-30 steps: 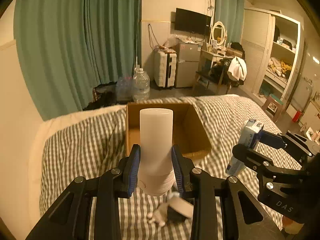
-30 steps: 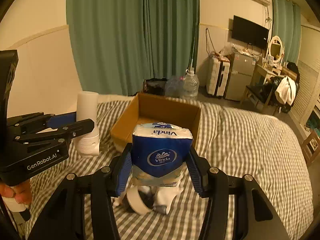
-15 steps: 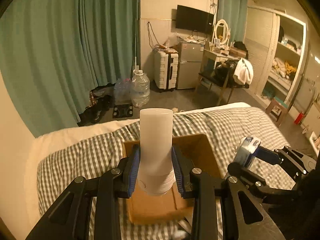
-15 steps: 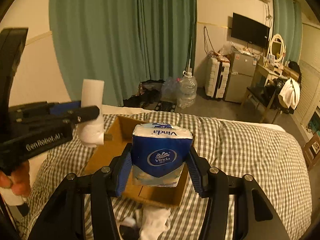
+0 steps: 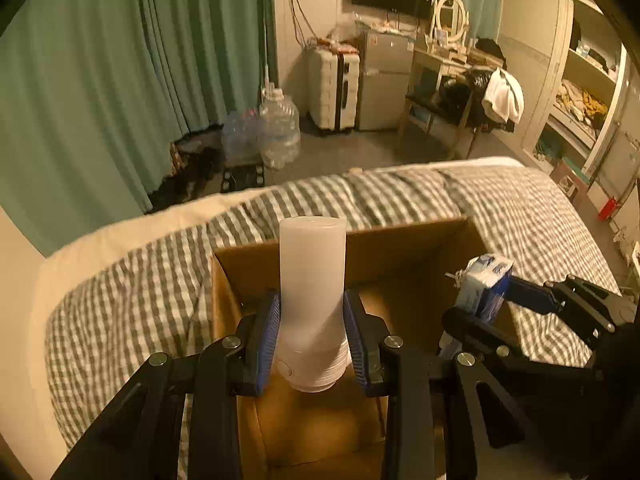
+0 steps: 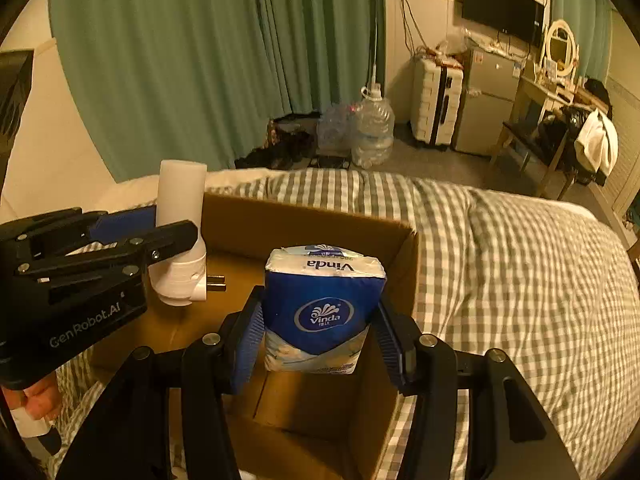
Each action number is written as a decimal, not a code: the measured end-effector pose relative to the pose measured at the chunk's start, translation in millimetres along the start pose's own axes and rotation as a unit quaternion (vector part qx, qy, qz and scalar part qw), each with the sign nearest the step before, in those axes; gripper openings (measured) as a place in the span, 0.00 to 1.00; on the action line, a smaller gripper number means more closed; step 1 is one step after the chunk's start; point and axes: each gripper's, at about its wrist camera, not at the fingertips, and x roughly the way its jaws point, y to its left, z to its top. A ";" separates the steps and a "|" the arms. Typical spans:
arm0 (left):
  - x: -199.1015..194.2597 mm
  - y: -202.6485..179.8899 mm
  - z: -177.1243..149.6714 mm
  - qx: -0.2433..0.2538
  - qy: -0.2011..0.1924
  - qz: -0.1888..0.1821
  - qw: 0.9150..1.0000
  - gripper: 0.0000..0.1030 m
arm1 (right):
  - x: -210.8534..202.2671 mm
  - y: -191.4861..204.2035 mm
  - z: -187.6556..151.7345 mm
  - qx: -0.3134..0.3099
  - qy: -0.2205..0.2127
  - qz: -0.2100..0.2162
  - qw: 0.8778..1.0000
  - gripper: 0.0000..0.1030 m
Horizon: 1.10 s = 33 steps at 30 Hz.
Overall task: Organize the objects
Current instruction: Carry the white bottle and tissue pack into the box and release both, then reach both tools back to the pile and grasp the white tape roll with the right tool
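Note:
My left gripper [image 5: 313,330] is shut on a white cylindrical plug-in device [image 5: 313,280], held upright over the open cardboard box [image 5: 404,246] on the checked bed. From the right wrist view the same device [image 6: 181,216] shows plug prongs at its base, with the left gripper [image 6: 160,236] around it. My right gripper [image 6: 320,336] is shut on a blue Vinda tissue pack [image 6: 324,308], also above the box [image 6: 304,220]. In the left wrist view the tissue pack [image 5: 484,284] sits in the right gripper [image 5: 486,296] at the box's right side.
The bed's grey-checked cover [image 6: 520,264] spreads right of the box. Beyond the bed lie water jugs [image 5: 280,128], a suitcase [image 5: 332,88], a small fridge [image 5: 384,80], a desk with clothes [image 5: 472,92] and green curtains [image 5: 120,80]. A hand [image 6: 36,400] grips the left tool.
Both grippers have moved forward and down with their loads, from short of the box to over its opening. The clutter on the bed near the grippers has dropped out of view.

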 end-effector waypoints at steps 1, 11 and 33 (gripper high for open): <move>4.1 1.3 -2.9 0.002 0.008 -0.005 1.000 0.31 | 3.5 -1.9 -2.3 0.001 0.004 -0.002 1.000 0.50; 13.5 9.6 -23.0 0.011 0.033 -0.019 0.999 0.35 | 3.0 -0.7 -10.6 0.011 0.017 0.007 1.000 0.52; -179.4 23.3 -47.2 -0.009 -0.093 0.045 0.995 0.96 | -184.5 15.7 -21.8 -0.010 -0.082 -0.028 0.996 0.86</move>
